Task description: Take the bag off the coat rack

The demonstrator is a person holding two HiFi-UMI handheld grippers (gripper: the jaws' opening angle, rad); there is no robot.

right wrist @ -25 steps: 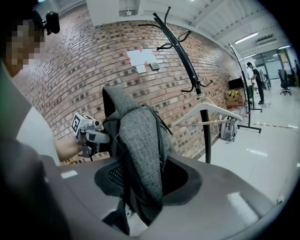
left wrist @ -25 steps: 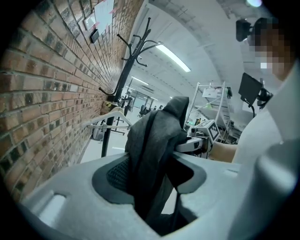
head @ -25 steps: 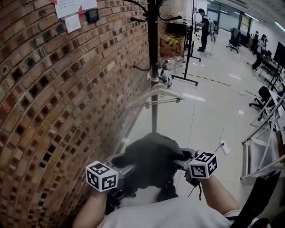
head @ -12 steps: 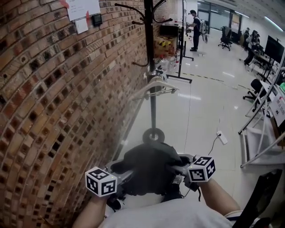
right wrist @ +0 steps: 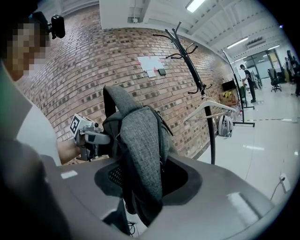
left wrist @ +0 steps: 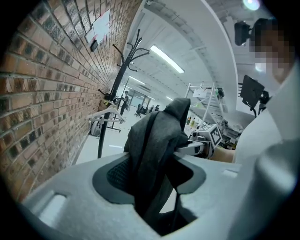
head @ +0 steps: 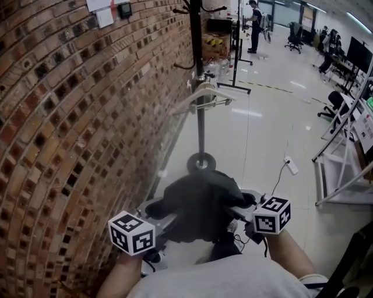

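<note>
1 bag, dark grey, is held clear of the rack. It is kept low, close to the person's chest, w/ the rack base just beyond it in head view. 2 grippers are engaged on it, 1 per side.

L gripper: jaws are part-closed and clamped on a fold of bag fabric.

R gripper: jaws are likewise part-closed and pressed on grey fabric, w/ a strap beside it.

1 black rack is noted upright by the brick wall. 1 pale hanger is hung on it approx. mid-height. 1 small dark box is fixed to the wall. 1 cable w/ plug is seen on the floor, right of the rack. 1 person is observed standing far back.
</note>
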